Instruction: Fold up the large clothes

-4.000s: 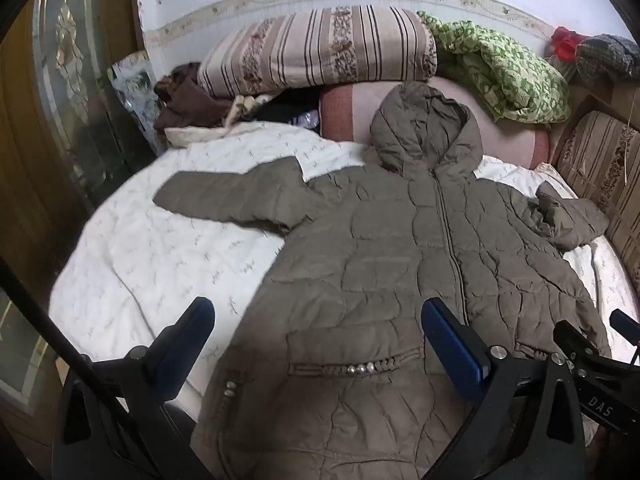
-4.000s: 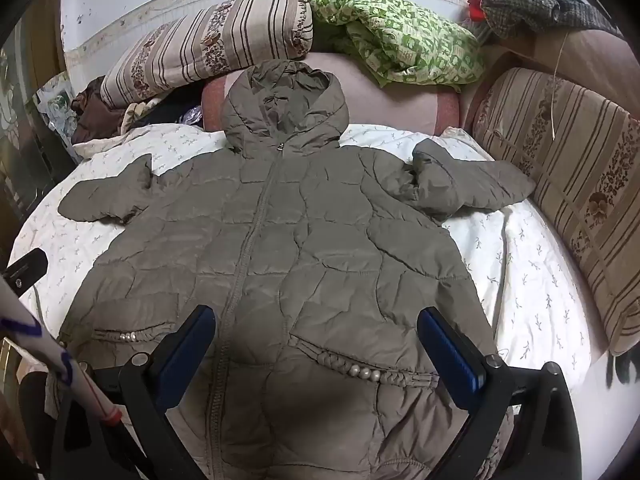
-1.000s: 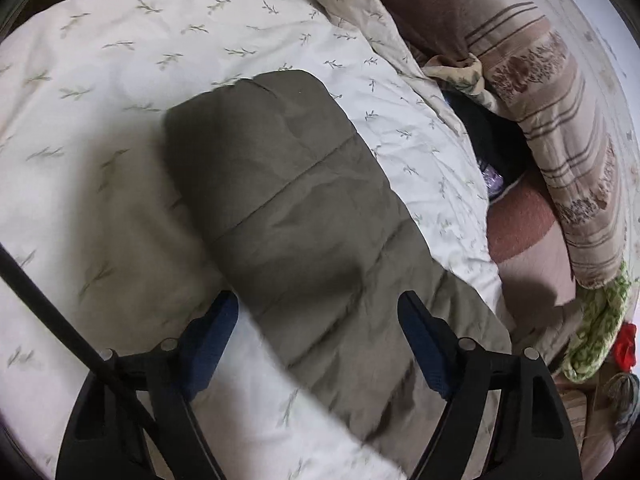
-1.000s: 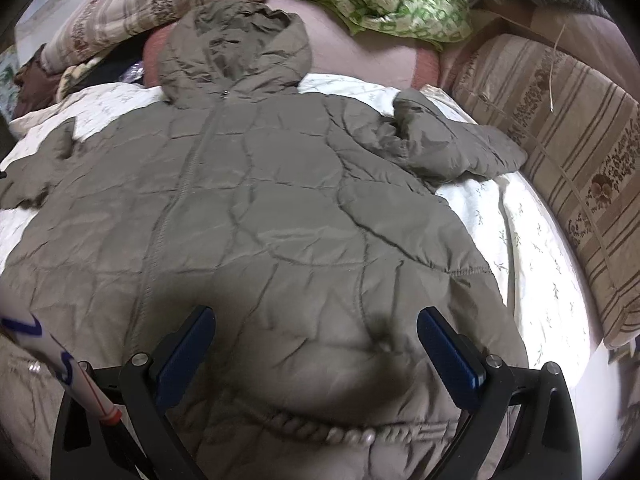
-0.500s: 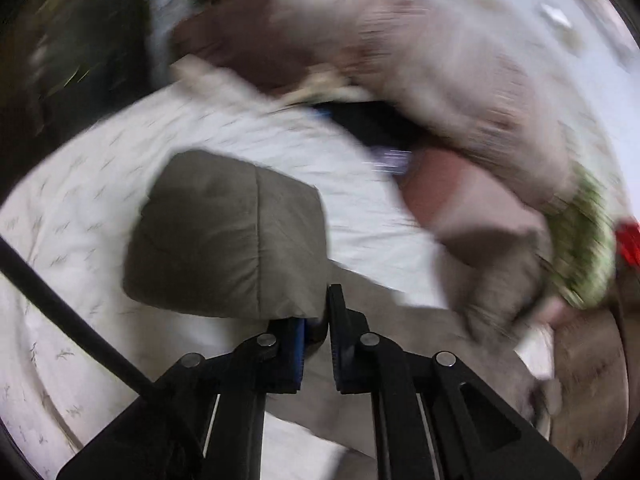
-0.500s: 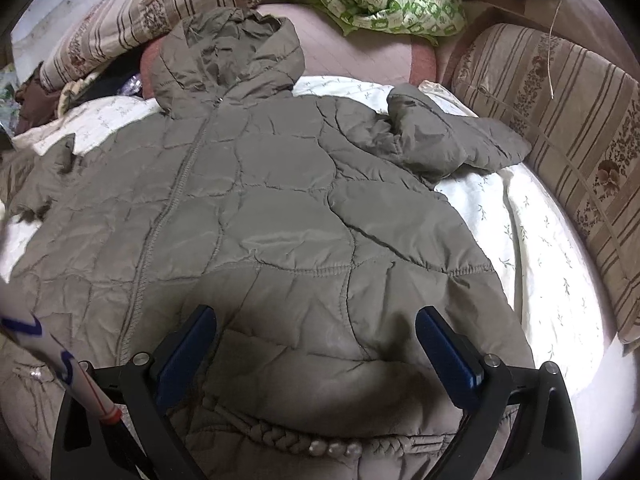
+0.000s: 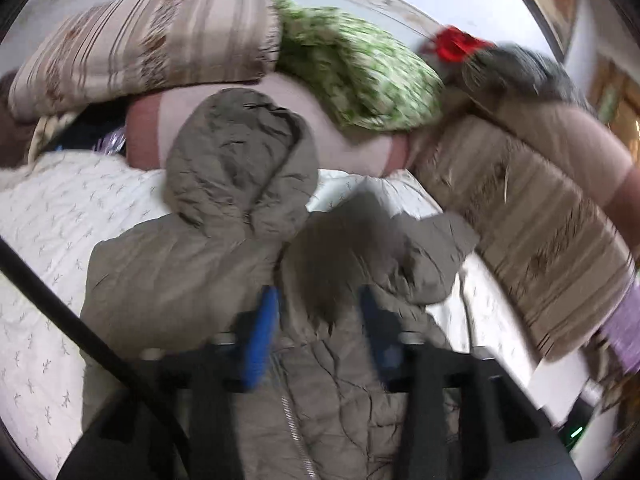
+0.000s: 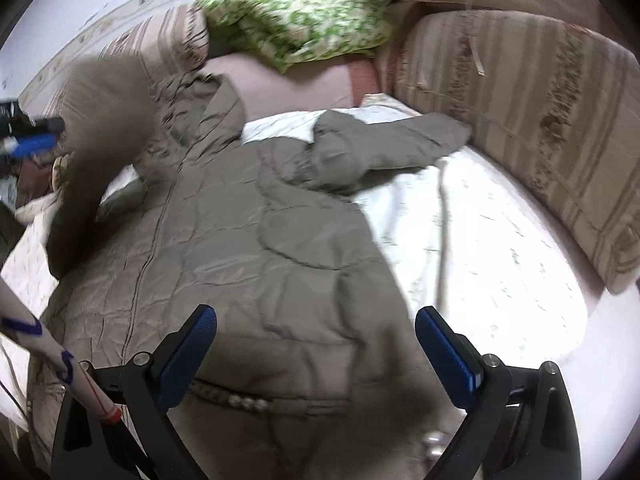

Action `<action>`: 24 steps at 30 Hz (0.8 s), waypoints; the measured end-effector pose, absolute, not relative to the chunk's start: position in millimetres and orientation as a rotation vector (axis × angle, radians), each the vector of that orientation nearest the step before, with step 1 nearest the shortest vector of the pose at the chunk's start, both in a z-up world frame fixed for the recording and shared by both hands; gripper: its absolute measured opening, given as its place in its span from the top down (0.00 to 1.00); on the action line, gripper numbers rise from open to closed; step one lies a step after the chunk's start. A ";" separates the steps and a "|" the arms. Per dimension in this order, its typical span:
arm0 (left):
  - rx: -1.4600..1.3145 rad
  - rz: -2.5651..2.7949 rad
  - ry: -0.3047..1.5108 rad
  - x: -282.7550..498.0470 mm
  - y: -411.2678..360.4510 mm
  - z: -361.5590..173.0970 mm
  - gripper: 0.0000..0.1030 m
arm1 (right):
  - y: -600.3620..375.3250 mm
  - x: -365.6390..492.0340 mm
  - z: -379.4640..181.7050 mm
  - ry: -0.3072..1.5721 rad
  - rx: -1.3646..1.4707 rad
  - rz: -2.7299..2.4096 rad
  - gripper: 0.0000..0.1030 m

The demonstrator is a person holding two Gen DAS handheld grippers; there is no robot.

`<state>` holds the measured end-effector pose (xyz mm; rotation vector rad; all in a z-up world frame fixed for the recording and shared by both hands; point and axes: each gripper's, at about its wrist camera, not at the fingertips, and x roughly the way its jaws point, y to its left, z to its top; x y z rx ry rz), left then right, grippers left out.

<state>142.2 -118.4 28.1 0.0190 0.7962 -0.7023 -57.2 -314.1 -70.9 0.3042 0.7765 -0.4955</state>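
- The coat [image 8: 260, 240] lies front up on the bed [image 8: 500, 248], with its hood [image 7: 236, 160] at the far end.
- Left tool [image 7: 316, 336]: the jaws stand half open and have just been opening. The blurred sleeve [image 7: 352, 240] hangs loose between them, just below the hood.
- Let that sleeve fall flat across the chest below the hood.
- Right tool [image 8: 316, 360]: the jaws are wide and empty, well below the hood. You likely take the other sleeve [image 8: 380, 144], right of the hood, next.

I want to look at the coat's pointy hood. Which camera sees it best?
The left wrist view. There the olive quilted puffer coat's hood lies whole near the middle, resting against the pink bolster cushion. In the right wrist view the hood sits far left, partly hidden behind a blurred, lifted sleeve.
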 end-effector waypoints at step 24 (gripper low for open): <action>0.034 -0.232 0.726 136.4 29.1 -48.2 0.36 | -291.8 -57.9 -39.0 0.797 0.264 -0.538 0.02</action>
